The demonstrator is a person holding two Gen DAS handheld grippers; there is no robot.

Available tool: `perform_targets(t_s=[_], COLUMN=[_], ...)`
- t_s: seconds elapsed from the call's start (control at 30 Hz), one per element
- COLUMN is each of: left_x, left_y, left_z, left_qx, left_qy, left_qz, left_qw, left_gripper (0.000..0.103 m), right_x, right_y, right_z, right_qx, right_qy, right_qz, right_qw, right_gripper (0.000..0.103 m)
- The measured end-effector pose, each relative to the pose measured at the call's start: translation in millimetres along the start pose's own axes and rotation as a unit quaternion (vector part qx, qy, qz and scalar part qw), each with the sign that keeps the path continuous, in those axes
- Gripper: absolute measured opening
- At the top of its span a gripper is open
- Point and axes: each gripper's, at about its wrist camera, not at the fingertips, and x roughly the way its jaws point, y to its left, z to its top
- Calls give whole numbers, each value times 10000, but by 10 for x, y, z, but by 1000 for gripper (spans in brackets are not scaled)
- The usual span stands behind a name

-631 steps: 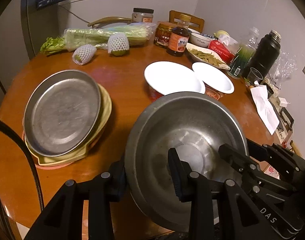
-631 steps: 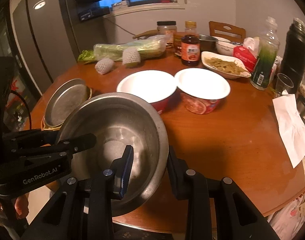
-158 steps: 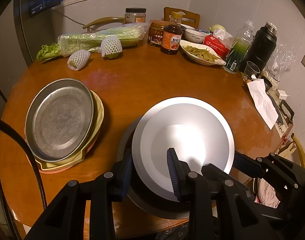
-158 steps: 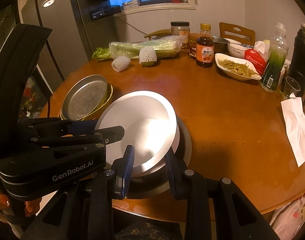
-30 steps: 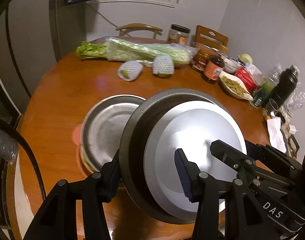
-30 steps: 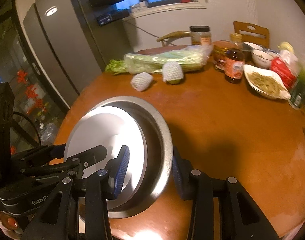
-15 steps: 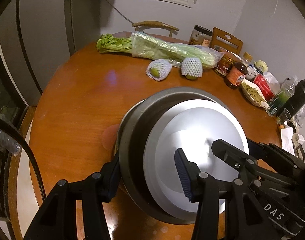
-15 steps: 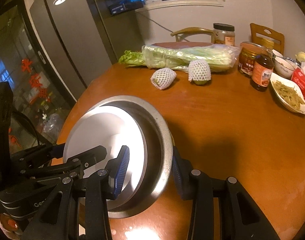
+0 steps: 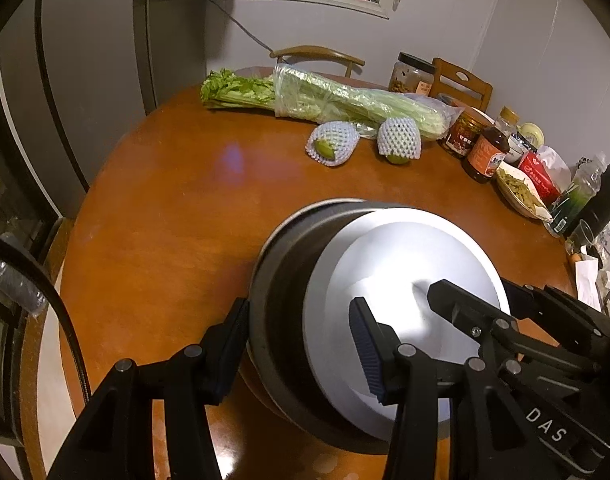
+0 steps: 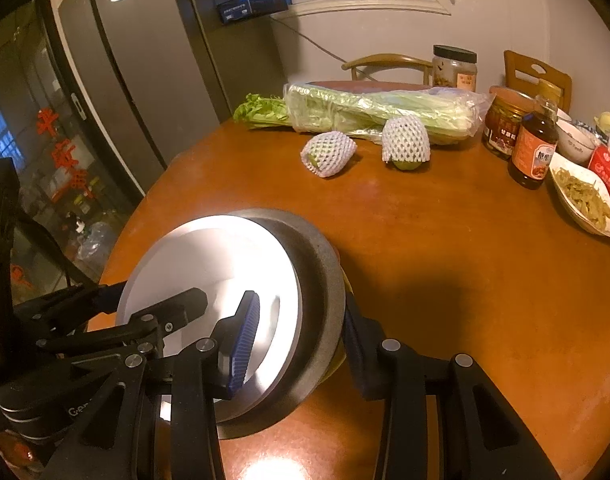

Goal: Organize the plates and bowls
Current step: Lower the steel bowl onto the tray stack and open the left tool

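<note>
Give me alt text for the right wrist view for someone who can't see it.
Two hand-held grippers, the right and the left, clamp opposite rims of a steel bowl with a white bowl nested inside, over a round wooden table. Beyond lie bagged celery, two netted fruits and jars.

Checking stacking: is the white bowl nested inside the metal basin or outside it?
Inside. The white bowl sits within the metal basin, whose dark rim wraps around it in both wrist views.
</note>
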Motion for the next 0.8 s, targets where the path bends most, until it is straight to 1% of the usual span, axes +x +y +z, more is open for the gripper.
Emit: perform_targets(t_s=[0.3,0.37,0.43,0.7,0.8], left_x=[-85,-115,-159,-380,-458], left_y=[17,23,33,35,23], left_z=[-1,1,-7,-35,-62], left_qx=[-29,-46,-66,-101,-88], left_qy=[-157,-195,-241,-470,-537], left_qz=[-2,18,23,28,32], left_qw=[9999,9998,9997,9988,9985], left_gripper=[52,53,53,54,54], right_x=[-26,-48,-85,-246,-314], right_y=[33,50,55,102,116], right_z=[-8,-17,-20,-43,-56], right_qx=[-91,-97,-85,-132,-158], right_qy=[-55,-71,-129,-297,-367], right_qz=[-214,-238,-247,-388,-505], right_qw=[9997,9996,9996,9987,9979], right_gripper=[43,44,49,51,55])
